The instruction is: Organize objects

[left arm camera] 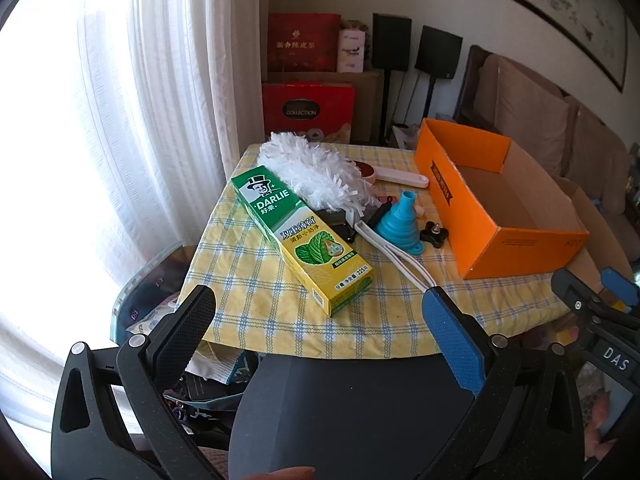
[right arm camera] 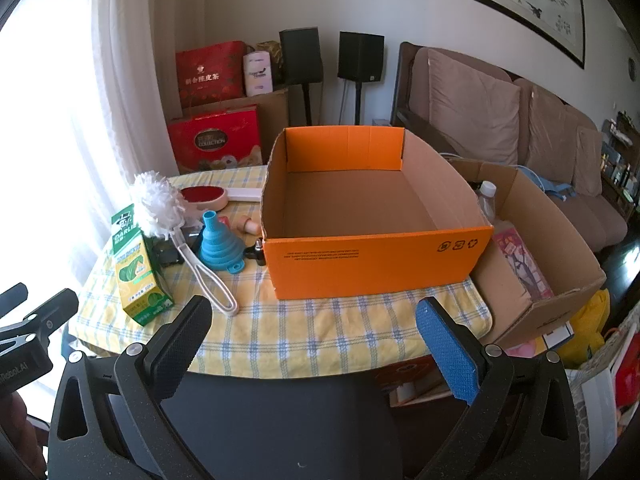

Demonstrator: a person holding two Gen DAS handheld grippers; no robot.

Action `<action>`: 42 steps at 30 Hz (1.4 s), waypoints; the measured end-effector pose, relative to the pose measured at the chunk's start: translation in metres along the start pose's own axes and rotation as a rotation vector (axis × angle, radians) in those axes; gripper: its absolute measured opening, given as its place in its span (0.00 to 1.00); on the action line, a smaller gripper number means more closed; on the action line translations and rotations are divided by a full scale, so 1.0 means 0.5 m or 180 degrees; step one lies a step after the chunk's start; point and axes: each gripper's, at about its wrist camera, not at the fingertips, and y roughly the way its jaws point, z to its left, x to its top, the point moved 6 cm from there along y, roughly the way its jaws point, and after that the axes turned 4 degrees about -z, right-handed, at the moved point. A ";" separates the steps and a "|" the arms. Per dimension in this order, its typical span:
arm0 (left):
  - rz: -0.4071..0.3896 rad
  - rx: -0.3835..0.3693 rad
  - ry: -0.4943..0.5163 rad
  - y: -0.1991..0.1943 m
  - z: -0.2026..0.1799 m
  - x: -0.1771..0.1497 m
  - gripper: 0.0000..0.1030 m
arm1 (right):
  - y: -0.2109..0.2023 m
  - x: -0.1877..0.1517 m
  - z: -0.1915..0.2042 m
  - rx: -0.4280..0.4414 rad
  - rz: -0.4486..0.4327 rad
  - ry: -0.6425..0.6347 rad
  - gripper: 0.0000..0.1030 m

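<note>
Left wrist: toothpaste box [left arm camera: 302, 236] lengthwise, upper-left to lower-right.

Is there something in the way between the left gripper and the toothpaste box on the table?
Nothing visible. The left gripper, jaws open and empty, hangs over the near table edge, and only bare checked tablecloth lies before the toothpaste box. The duster and blue funnel lie behind and beside it.

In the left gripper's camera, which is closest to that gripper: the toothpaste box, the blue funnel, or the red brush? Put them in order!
From the left gripper:
1. Toothpaste box, nearest, its yellow end just ahead on the tablecloth.
2. Blue funnel, farther back, right of the toothpaste box.
3. Red brush, farthest, behind the white duster.
</note>
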 end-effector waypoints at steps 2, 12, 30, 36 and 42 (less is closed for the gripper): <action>0.0003 -0.0012 -0.0008 0.000 0.001 0.000 1.00 | 0.000 -0.001 0.000 0.0002 -0.0005 0.0004 1.00; -0.0015 -0.0059 -0.0074 -0.001 0.004 0.000 1.00 | -0.001 0.002 -0.001 -0.0003 -0.0008 -0.0005 1.00; 0.0011 -0.0040 -0.0110 0.010 0.025 -0.004 1.00 | 0.002 -0.009 0.017 0.0103 -0.0008 -0.0053 1.00; 0.0010 -0.0109 -0.0132 0.018 0.033 -0.007 1.00 | 0.005 -0.012 0.026 0.0160 -0.0016 -0.0099 1.00; 0.0036 -0.0132 -0.0151 0.026 0.034 -0.013 1.00 | 0.009 -0.015 0.030 0.0206 -0.0005 -0.0101 1.00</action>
